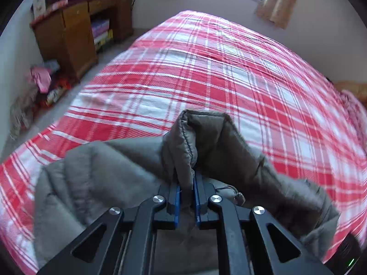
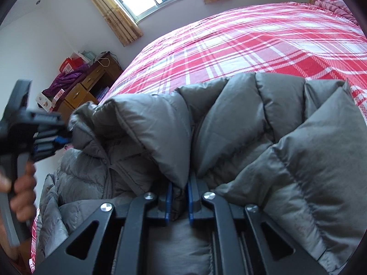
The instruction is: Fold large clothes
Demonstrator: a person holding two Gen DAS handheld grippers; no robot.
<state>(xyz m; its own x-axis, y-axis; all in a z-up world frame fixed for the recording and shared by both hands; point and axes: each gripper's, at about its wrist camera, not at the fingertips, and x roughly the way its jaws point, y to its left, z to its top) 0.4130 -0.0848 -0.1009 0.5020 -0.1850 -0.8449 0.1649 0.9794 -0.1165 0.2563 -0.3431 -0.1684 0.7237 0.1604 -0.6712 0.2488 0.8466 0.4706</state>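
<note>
Plaid bed (image 1: 229, 68) – L gripper (image 1: 187, 197) & R gripper (image 2: 179, 200) both clamped on grey puffer jacket (image 2: 252, 126)

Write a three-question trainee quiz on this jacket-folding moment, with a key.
1. True or false: the left gripper is shut on a fold of the grey puffer jacket.
2. What is the right gripper clamping? A) the plaid bedspread B) the grey puffer jacket C) a curtain
3. Fill in: the jacket is held above a bed covered with a red and white ____ bedspread.

Key: 1 true; 2 B; 3 plaid.
</note>
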